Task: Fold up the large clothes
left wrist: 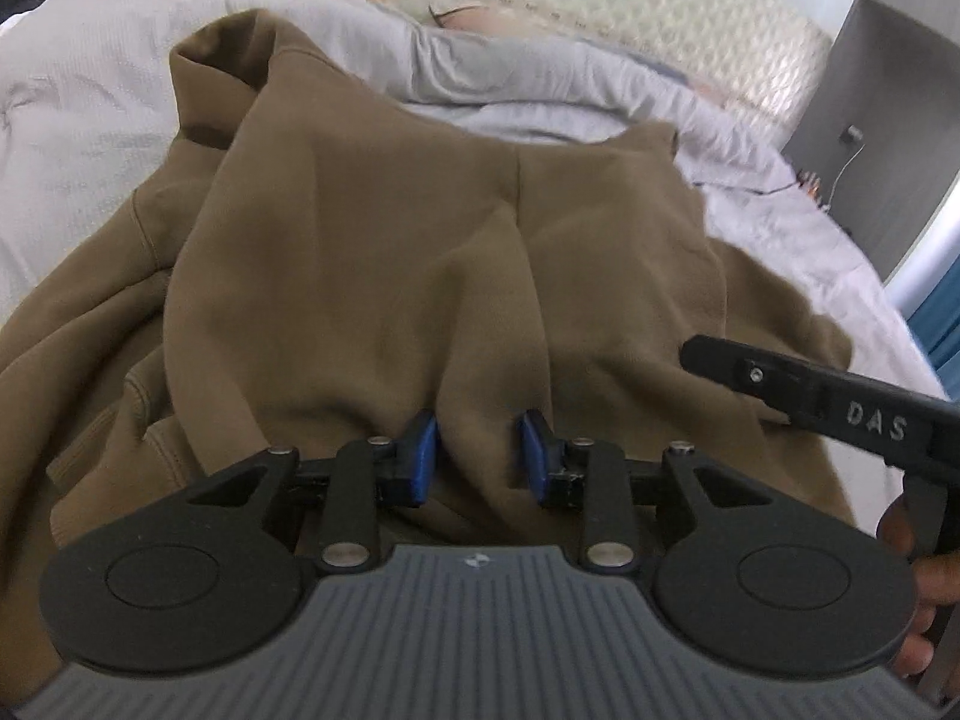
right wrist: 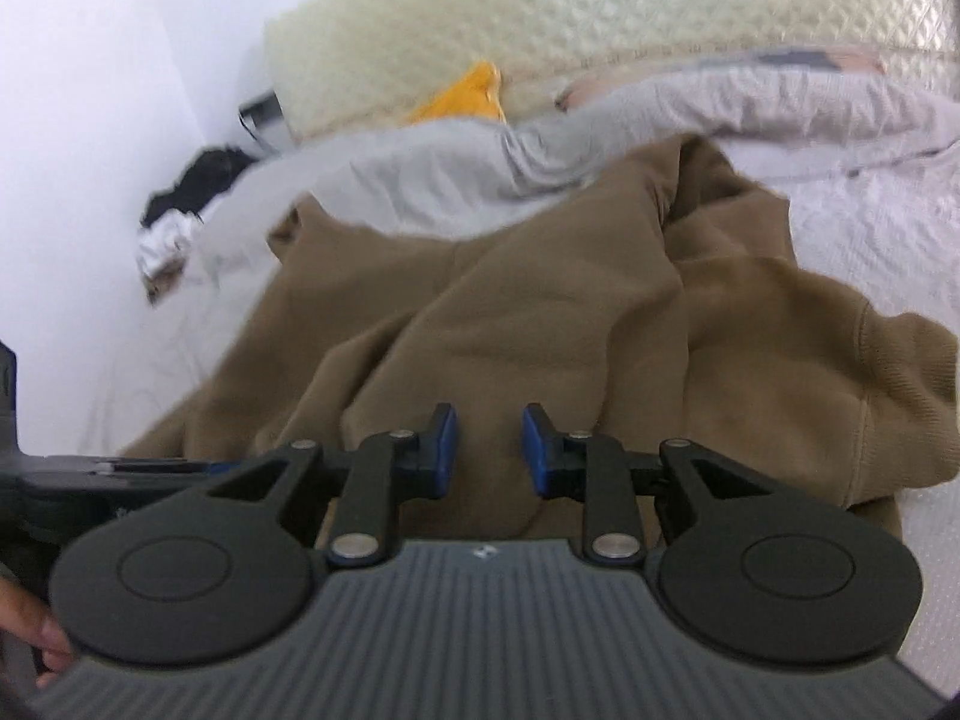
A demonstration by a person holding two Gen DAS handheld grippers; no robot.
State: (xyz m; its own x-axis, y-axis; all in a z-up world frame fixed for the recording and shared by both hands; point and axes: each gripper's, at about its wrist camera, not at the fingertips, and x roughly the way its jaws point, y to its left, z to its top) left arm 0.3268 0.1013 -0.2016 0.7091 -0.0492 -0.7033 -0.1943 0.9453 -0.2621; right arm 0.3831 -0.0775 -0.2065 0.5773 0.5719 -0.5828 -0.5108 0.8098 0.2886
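Brown sweatshirt [left wrist: 372, 252] lies rumpled and partly doubled over on a pale grey bedsheet [left wrist: 78, 138], its ribbed cuff or hem [right wrist: 900, 384] showing at the right edge of the right wrist view. Left gripper [left wrist: 477, 450]: blue pads [left wrist: 425, 450] stand partly apart with a ridge of the brown cloth rising between them; the cloth seems to touch both pads, but a firm pinch cannot be told. Right gripper [right wrist: 489, 447]: pads [right wrist: 444, 444] partly apart over the sweatshirt, brown cloth seen in the gap, apparently below the pads rather than clamped. The right gripper's black body also shows at the right of the left wrist view [left wrist: 840, 414], close beside the left one. A quilted cream headboard [right wrist: 540, 30] stands beyond the bed, with an orange cloth [right wrist: 468, 96] at its foot. Dark clothing [right wrist: 192, 180] is heaped at the bed's far left corner. No bin, basket or other holder in view.
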